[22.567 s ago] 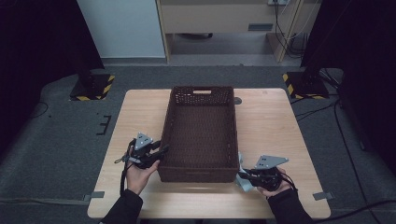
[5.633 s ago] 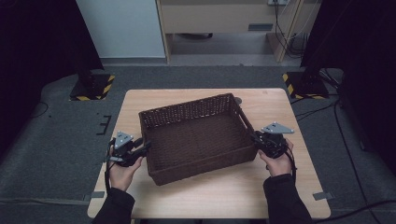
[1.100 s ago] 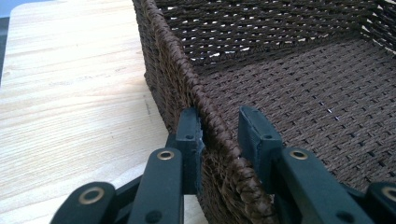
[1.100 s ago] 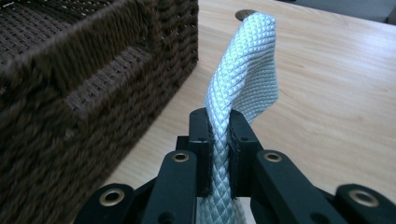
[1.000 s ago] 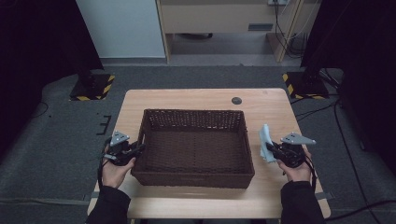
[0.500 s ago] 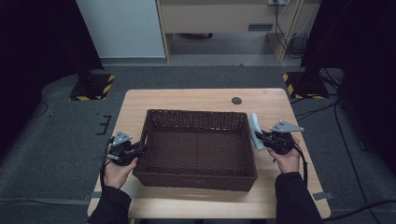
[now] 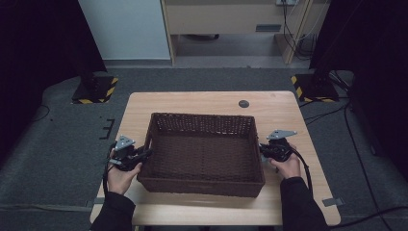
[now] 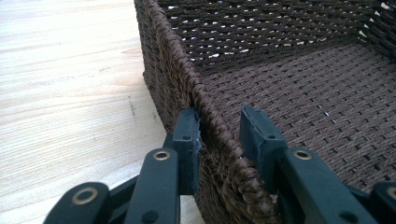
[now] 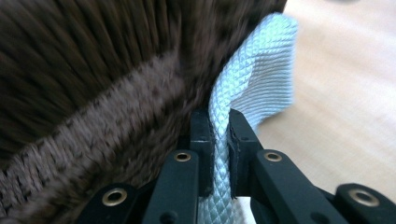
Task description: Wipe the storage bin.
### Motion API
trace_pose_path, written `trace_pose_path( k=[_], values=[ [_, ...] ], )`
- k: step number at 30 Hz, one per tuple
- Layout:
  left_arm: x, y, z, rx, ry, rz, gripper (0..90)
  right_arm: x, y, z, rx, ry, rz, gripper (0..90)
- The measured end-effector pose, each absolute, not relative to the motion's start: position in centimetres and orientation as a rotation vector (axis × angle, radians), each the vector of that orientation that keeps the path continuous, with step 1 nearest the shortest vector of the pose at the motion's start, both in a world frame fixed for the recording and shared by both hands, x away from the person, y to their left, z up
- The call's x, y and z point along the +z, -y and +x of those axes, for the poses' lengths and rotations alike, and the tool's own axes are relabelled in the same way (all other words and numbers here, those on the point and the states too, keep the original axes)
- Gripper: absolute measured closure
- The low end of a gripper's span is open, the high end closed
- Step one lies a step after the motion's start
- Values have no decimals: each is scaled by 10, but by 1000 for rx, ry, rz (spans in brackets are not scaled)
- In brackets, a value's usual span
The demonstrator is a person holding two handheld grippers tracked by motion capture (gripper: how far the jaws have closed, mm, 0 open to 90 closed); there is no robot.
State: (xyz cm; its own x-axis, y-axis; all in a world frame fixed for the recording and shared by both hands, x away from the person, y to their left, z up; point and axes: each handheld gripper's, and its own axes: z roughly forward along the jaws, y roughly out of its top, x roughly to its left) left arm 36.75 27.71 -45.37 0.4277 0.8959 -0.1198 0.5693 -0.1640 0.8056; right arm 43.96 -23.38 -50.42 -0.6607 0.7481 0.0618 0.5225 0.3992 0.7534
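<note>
A wide, shallow, rectangular basket of dark brown woven wicker sits near the middle of the pale wooden desk, its long sides running across the person's front. Its walls are tightly plaited, with a thick braided rim and small gaps in the weave of the far wall that let light through; the flat woven floor lies bare. The left tongs straddle the basket's left wall: in the left gripper view one black jaw lies against the outside of the braided rim while the inner jaw stands a little off it, so the jaws have just been easing apart with the rim between them and no longer pinch it. The right tongs sit just beside the basket's right wall, clamped on a light blue-grey cloth with a fine diamond-textured weave; in the right gripper view the cloth rises folded from between the jaws, pressed against the blurred brown wicker. A small dark round disc lies on the desk beyond the basket.
</note>
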Motion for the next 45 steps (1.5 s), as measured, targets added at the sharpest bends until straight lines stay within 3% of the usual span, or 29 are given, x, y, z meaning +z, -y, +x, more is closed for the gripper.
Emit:
trace_pose_path(
  k=[4,12,27,35,41,43,45],
  values=[
    [-454,-278,368,494,-1249,1853,671,-502,232,441,1124,-2378,1099,834],
    [-453,-277,368,500,-1249,1861,671,-462,250,430,1383,-2119,974,836],
    [-452,-272,368,535,-1274,1858,701,-505,236,438,1087,-2431,1055,836],
    [-453,-272,379,530,-1271,1850,698,-459,255,422,1389,-2182,991,840],
    [-455,-274,377,560,-1258,1832,650,-466,252,418,1331,-2260,992,841],
    [-455,-275,377,587,-1281,1817,549,-476,251,419,1281,-2310,1014,841],
    [-456,-276,377,579,-1272,1812,530,-487,250,420,1245,-2356,1036,841]
  ],
)
